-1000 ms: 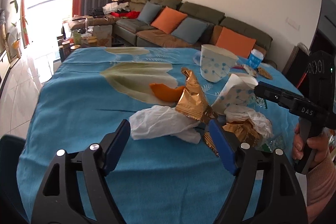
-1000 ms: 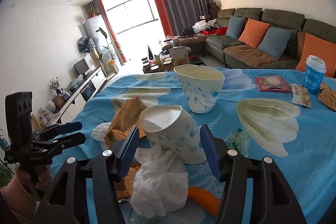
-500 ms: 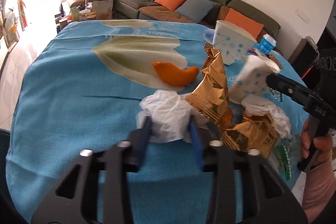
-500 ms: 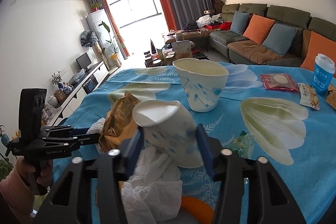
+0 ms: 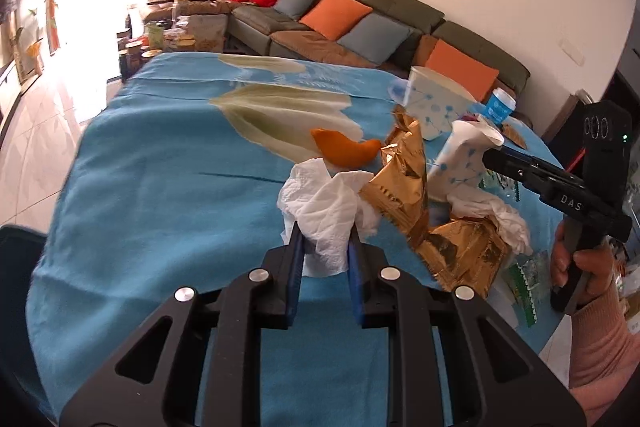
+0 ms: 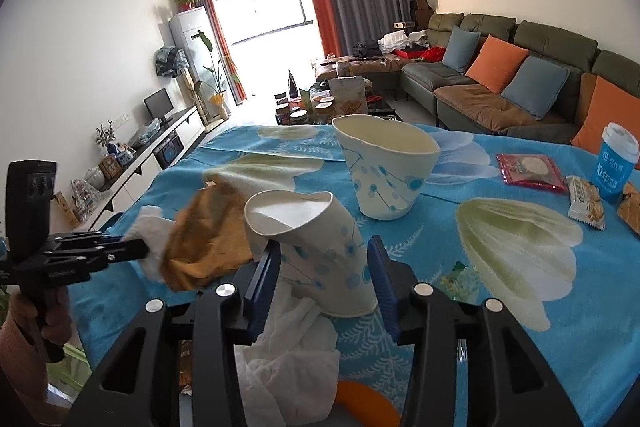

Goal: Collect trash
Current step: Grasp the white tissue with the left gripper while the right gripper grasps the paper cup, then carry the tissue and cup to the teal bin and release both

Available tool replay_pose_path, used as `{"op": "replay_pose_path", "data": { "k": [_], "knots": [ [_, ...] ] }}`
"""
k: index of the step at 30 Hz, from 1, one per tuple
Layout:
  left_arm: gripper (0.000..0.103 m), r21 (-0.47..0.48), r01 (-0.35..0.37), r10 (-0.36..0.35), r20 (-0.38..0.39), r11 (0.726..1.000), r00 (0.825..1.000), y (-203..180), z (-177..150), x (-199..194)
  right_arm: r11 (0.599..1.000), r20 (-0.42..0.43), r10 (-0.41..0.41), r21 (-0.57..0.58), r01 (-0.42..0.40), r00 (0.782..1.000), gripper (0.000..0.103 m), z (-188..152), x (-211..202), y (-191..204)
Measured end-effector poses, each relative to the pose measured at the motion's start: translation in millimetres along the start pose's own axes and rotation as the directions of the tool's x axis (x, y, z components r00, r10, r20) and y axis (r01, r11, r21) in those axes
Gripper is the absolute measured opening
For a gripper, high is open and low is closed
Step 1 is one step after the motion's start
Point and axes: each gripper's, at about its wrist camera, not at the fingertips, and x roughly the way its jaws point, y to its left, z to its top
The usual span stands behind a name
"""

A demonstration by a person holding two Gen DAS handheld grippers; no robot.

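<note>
Trash is heaped on the blue tablecloth. My left gripper has its jaws closing, and the blue pads pinch a crumpled white tissue. A gold wrapper leans against that tissue, with an orange peel behind it. My right gripper is shut on a tilted white paper cup with blue dots, its pads on the cup's sides. Under that cup lies a second tissue. In the right wrist view, the left gripper comes in from the left, tissue at its tip.
A larger dotted paper cup stands upright behind the heap. A blue lidded cup and snack packets lie at the far right. A second gold wrapper and clear plastic sit near the table's edge. A sofa stands beyond the table.
My left gripper moved forward onto the white tissue and its jaws closed from wide open onto it. The right jaws narrowed onto the tilted paper cup.
</note>
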Motion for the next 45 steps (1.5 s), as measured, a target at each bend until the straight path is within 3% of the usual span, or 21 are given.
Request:
{"op": "replay_pose_path", "data": {
  "k": [4,8,17,26,37,45],
  "knots": [
    [0.020,-0.028,-0.007,0.007,0.022,1.000,1.000,13.3,-5.6,-17.4,1.000,-0.016,0.006,-0.008,-0.006,1.000,0.028,0.7,5.5,-0.2],
    [0.020,-0.039,-0.011,0.013,0.044,0.999,0.999,24.2,-15.3,-34.4,1.000,-0.006,-0.004,-0.006,0.004,1.000,0.023,0.7,4.2,-1.3],
    [0.020,-0.071,0.055,-0.044,0.144,0.996,0.989,33.6,-18.4,-75.9,1.000,0.036,0.002,0.017,-0.003,0.999,0.022,5.9,-7.2,1.1],
    [0.020,-0.077,0.038,-0.022,0.192,0.996,0.981,37.9,-19.1,-102.9,0.998,0.089,0.048,0.023,-0.050,0.995,0.021,16.7,-23.4,15.0],
    [0.020,-0.104,-0.016,0.040,0.235,0.994,0.971,53.7,-34.8,-138.2,0.980,0.095,0.201,-0.019,-0.200,0.975,0.021,26.6,-25.9,67.3],
    [0.020,-0.177,-0.083,0.128,0.258,0.981,0.958,84.8,-56.0,-172.6,0.942,0.048,0.329,-0.082,-0.324,0.943,0.021,34.0,-1.3,124.0]
  ]
}}
